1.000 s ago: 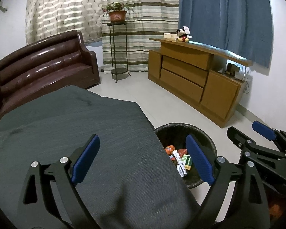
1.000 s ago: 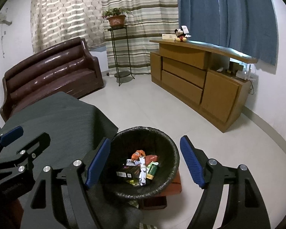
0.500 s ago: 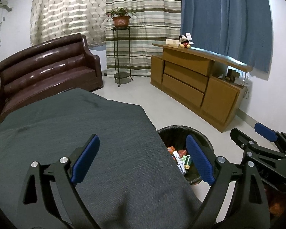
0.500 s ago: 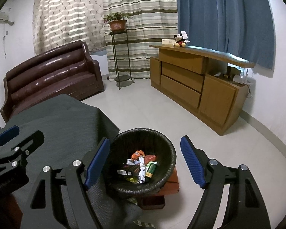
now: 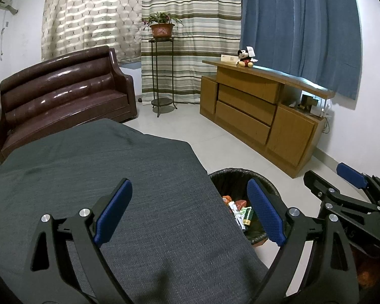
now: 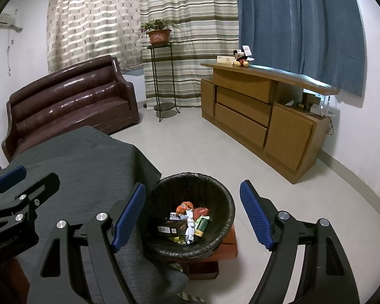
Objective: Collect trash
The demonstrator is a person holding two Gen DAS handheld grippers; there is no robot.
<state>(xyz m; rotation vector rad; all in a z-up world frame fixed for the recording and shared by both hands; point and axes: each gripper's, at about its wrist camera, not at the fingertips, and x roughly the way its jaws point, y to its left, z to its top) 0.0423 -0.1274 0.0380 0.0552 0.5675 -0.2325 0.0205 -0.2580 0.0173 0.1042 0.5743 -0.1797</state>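
Observation:
A black bin point(image 6: 223, 204) lined with a black bag stands on a low red-brown stool point(image 6: 225, 252) beside the table. Inside it lie several wrappers and small packets point(image 6: 187, 221). My right gripper point(image 6: 192, 214) hangs open above the bin, nothing between its blue pads. My left gripper point(image 5: 188, 212) is open too, over the grey cloth of the table point(image 5: 101, 182), with the bin point(image 5: 236, 177) just past its right finger. Each gripper shows at the edge of the other's view: the right one point(image 5: 347, 190) and the left one point(image 6: 15, 185).
A brown leather sofa point(image 5: 60, 96) stands behind the table. A wooden sideboard point(image 5: 258, 116) with a plush toy point(image 5: 245, 57) runs along the right wall. A metal plant stand point(image 5: 162, 73) with a potted plant is by the curtains. White tiled floor point(image 6: 215, 147) lies between them.
Both grippers have drawn back and up a little, so the bin and the table look slightly smaller and lower. Jaws unchanged.

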